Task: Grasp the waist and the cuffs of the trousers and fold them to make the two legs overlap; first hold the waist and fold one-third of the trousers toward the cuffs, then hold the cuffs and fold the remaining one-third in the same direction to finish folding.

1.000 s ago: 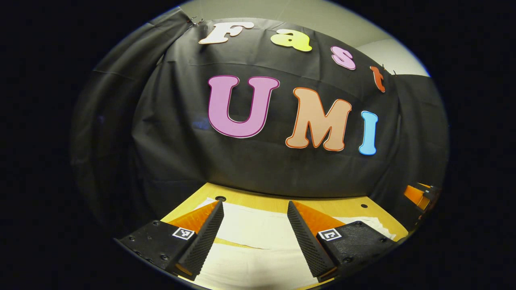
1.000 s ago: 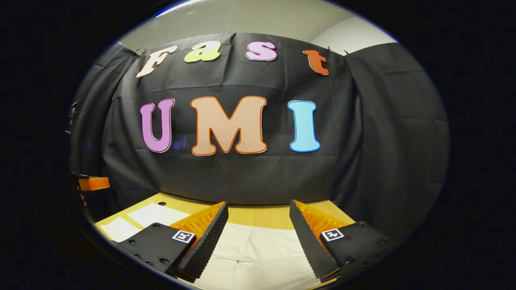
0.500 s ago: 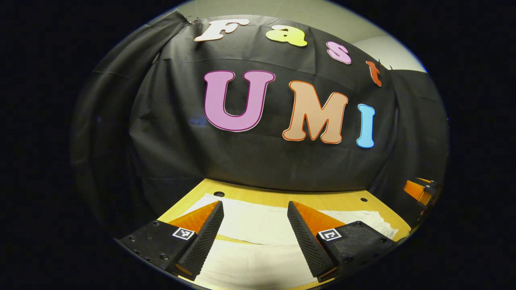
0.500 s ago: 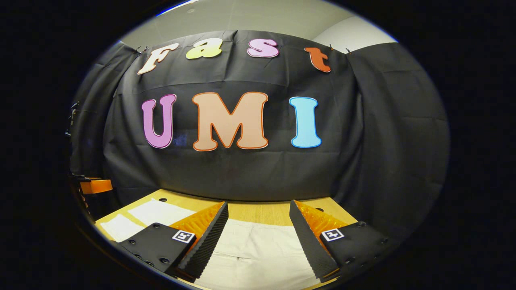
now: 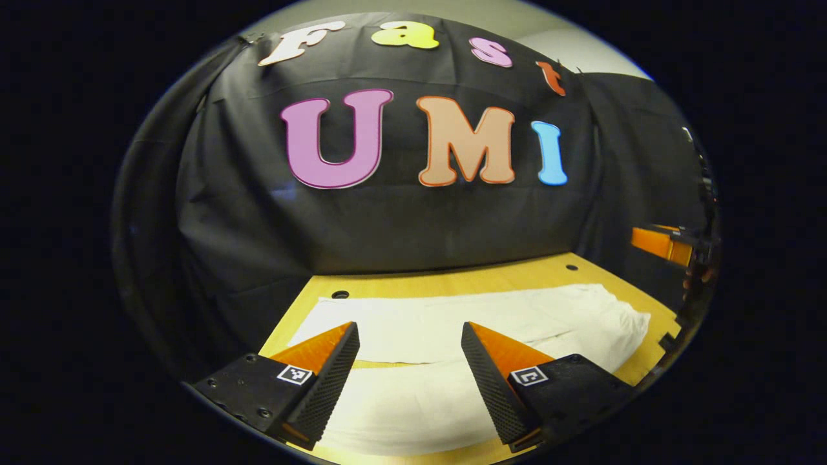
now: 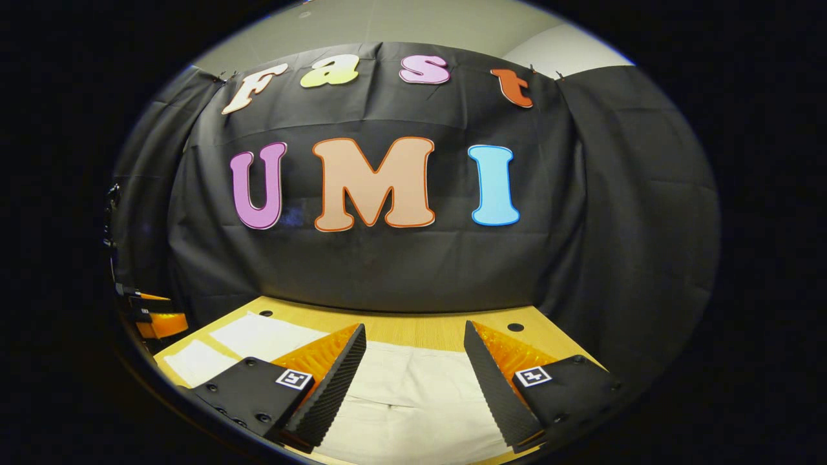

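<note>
The white trousers [image 5: 452, 323] are laid flat on a light wooden table [image 5: 491, 274], spread lengthwise across it, with both legs seen side by side in the left gripper view: a farther leg and a nearer leg, parted by a thin strip of tabletop near the left gripper's fingers. The rounded, bulkier end of the garment is seen toward the right of that view, close to the table's edge; whether that end is the waist cannot be told for certain. In the right gripper view the trousers [image 6: 413, 400] are seen just below and between the fingers, and two further flat white stretches lie off to the left on the table [image 6: 420, 326].

The left gripper [image 5: 410, 368] is held above the nearer leg with its fingers spread well apart; no cloth is caught between them. The right gripper [image 6: 413, 374] is likewise held over the cloth with its fingers wide apart and nothing pinched.

Small round holes are seen in the tabletop near its far edge. The far side of the table is closed off by a black cloth wall [image 6: 400, 271]. The other gripper is glimpsed at the right edge of the left gripper view and at the left edge of the right gripper view.
</note>
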A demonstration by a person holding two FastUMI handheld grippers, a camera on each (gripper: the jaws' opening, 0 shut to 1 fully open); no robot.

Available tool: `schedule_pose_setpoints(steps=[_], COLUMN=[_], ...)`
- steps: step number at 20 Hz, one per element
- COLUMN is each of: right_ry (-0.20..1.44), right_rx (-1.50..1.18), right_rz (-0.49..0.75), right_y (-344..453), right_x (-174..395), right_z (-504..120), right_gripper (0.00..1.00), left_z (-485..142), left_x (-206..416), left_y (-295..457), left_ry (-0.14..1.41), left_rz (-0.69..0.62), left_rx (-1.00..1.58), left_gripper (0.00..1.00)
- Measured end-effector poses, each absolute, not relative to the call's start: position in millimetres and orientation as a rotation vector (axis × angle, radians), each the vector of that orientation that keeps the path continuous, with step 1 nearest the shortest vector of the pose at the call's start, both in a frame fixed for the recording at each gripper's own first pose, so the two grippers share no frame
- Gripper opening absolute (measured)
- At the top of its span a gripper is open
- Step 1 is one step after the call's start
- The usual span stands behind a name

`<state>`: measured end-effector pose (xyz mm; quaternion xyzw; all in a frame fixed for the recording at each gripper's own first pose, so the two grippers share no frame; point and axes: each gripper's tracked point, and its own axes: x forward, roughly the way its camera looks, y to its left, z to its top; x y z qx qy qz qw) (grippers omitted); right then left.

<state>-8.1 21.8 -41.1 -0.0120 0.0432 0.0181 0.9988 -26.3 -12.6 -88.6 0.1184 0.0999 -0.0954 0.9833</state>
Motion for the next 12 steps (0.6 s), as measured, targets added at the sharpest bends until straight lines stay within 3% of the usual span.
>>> schedule_pose_setpoints(steps=[7, 12], right_ry=[0.122, 0.159], right_rx=[-0.065, -0.086], right_rz=[0.040, 0.037], right_y=[31, 32], right_x=[-24, -34], right_z=[-58, -76], right_gripper=[0.98, 0.98], left_z=[-136, -198], left_x=[-50, -86], left_y=[7, 50], left_ry=[0.366, 0.578], left_rz=[-0.377, -0.539], left_rx=[0.405, 0.590], left_gripper=[0.89, 0.95])
